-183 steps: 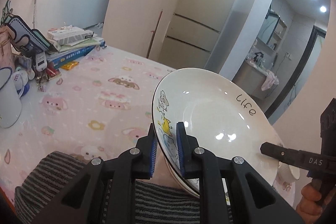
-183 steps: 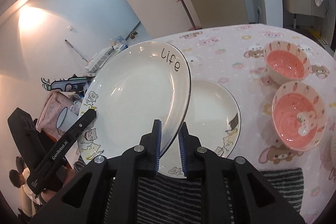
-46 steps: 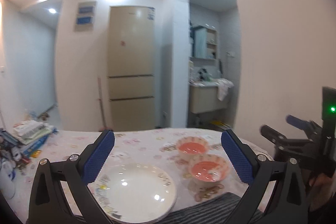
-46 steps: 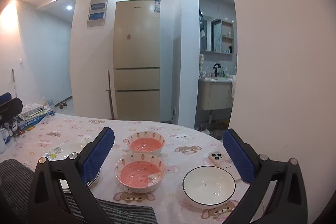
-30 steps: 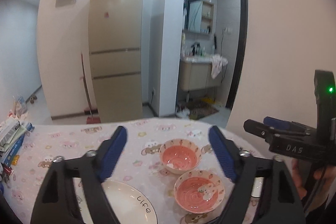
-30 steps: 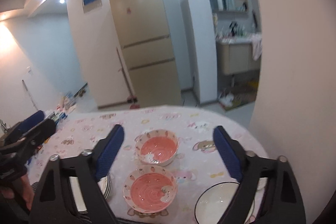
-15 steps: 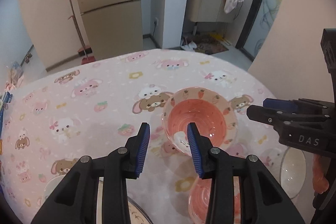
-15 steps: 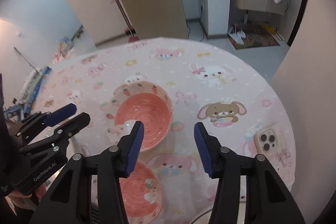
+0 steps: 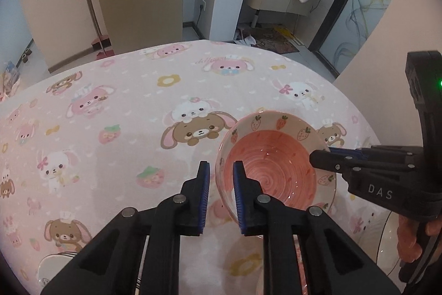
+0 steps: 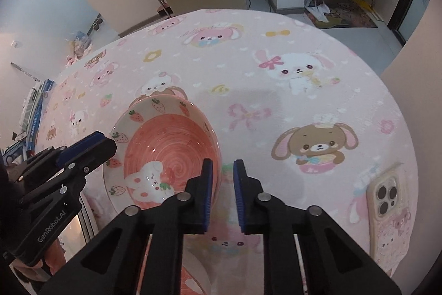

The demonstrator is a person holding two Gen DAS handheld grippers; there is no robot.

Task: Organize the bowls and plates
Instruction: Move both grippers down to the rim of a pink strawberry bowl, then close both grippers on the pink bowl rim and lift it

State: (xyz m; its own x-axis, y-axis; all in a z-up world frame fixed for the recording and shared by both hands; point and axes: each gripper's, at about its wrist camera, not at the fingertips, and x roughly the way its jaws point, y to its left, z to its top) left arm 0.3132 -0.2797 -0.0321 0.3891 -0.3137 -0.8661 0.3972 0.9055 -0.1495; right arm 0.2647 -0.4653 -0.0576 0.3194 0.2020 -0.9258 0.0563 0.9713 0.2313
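L→R. **Plates** point(image 9: 54, 266): only an edge is showing at the near L corner of the table point(image 9: 110, 101), well apart from the action.

**L gripper** point(image 9: 221, 184): you are straddling the L rim of the pink bowl point(image 9: 270, 165) w/ the jaws narrow, one pad outside and one inside. Cloth is showing btwn the outer pad and the rim, so this side is prob. not clamping yet.

**Pink bowl**: it is sitting mid-table btwn both tools and appearing tilted. Whether its foot is resting flat, I cannot tell.

**R gripper** point(image 10: 222, 184): you are straddling the opposite rim, jaws likewise narrow, w/ a sliver of cloth showing beside the rim; no firm pinch is evident.

**Second pink bowl** point(image 10: 193, 282): it is lying just nearer you, partly hidden under the tool bodies. **Phone** point(image 10: 386, 201): it is lying at the far R of the table.

Risks, as judged:
- If one side is closing before the other, you are likely pushing the bowl sideways across the cloth, or tipping it.
- Glazed wall + thin rim bite = slip; the bowl may be dropping onto the second bowl when lifting, chipping both.
- If you are raising the two hands unevenly, the bowl is rotating in the pads.
- Dragging instead of lifting may be bunching the cloth.
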